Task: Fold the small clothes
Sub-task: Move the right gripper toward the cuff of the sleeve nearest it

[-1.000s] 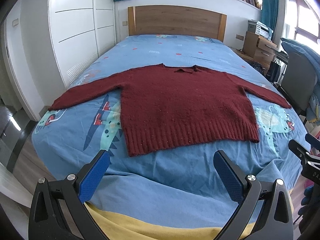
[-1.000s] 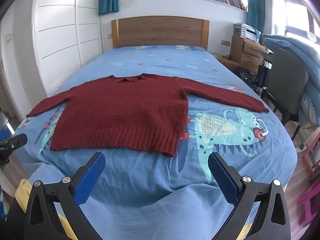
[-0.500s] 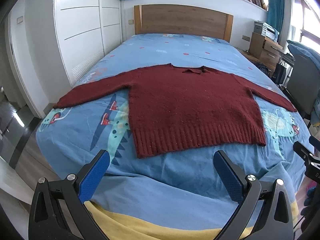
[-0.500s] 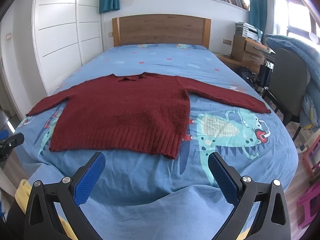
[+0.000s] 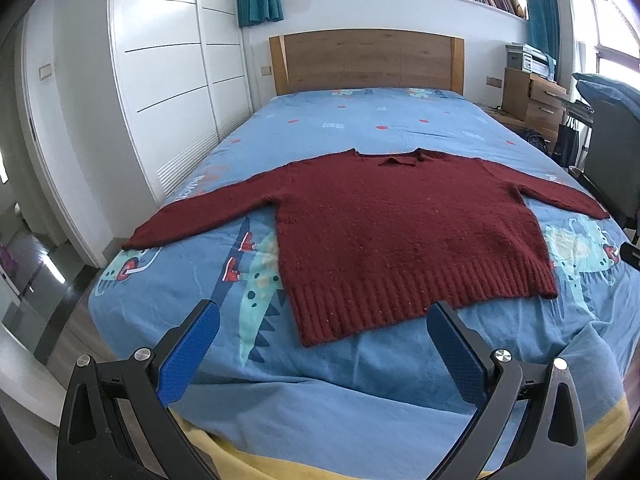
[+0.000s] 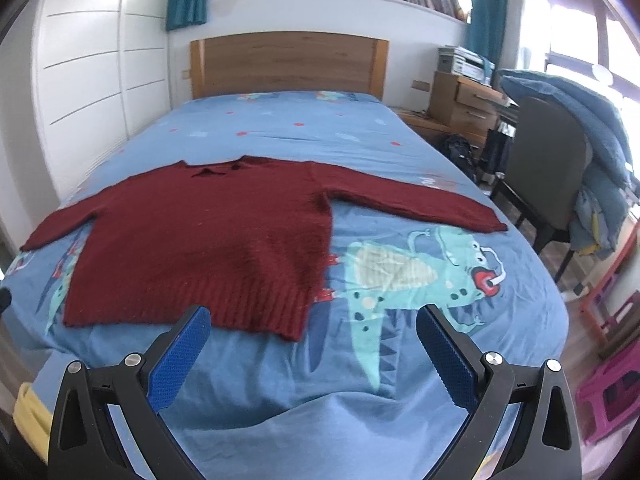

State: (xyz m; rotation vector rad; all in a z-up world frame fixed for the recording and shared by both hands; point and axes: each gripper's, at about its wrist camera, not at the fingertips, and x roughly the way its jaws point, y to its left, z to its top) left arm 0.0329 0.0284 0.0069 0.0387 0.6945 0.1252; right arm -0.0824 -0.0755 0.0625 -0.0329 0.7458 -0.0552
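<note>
Both hand-held grippers (image 5: 323,318) (image 6: 313,320) agape, empty.

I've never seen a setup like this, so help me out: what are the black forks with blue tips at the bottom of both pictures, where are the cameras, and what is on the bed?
Each fork is a hand-held two-finger tool that a person carries, one per hand; no robot arm is involved. A wide-angle camera sits on each tool and looks forward along its blue fingers. One picture comes from the left tool, the other from the right tool. Both are open and hold nothing. On the bed's blue dinosaur-print sheet lies a dark red knitted sweater, spread flat with both sleeves stretched out, its ribbed hem nearest the tools. Neither tool touches it.
</note>
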